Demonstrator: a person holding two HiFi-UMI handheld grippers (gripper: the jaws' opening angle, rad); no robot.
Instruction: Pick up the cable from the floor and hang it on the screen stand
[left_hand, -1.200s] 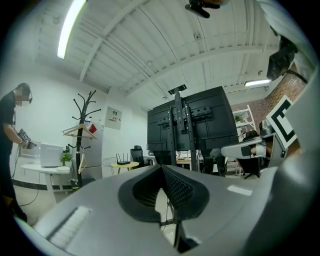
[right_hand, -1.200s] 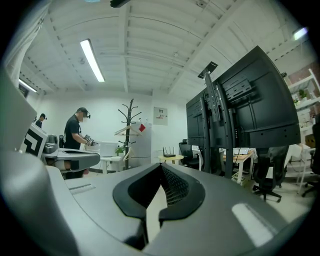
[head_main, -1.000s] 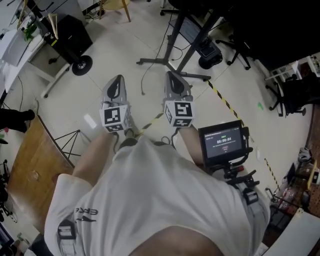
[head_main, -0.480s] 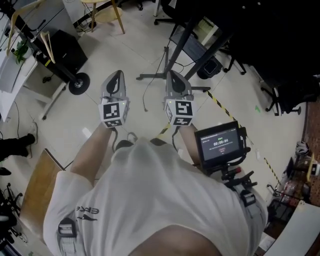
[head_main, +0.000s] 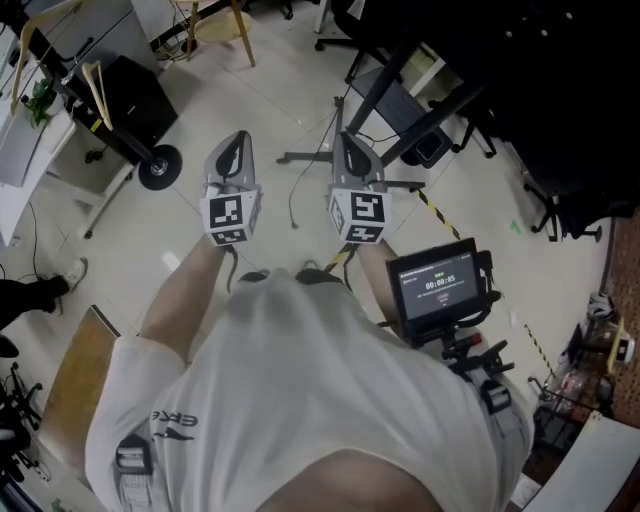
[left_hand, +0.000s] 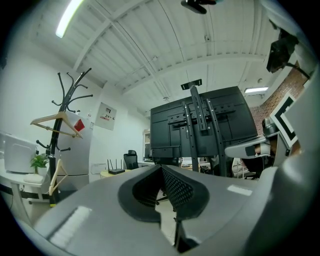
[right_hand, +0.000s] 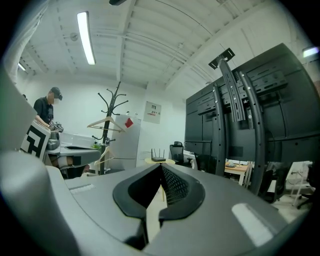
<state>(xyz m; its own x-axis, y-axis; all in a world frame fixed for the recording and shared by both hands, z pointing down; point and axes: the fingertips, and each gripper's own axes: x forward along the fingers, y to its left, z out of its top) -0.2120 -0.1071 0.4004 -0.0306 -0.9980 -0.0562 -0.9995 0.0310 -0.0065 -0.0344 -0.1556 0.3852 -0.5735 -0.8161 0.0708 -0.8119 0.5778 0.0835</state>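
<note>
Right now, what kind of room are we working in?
Most likely an office or lab workroom: big black screens mounted on a tall screen stand, a coat rack with hangers on it, and a black office chair further back under ceiling strip lights.

Left gripper (head_main: 236, 148) and right gripper (head_main: 347, 148) are grey, their cubes (head_main: 229, 216) black-and-white; shirt (head_main: 300, 400) white; tape (head_main: 441, 206) yellow-black striped; stand (head_main: 386, 88) black.

Head view: high, steeply down past the person's torso (head_main: 300, 400) to floor (head_main: 270, 100). Both gripper views: level, close behind own jaws; share screen stand (left_hand: 200, 122), coat rack (left_hand: 60, 117).
</note>
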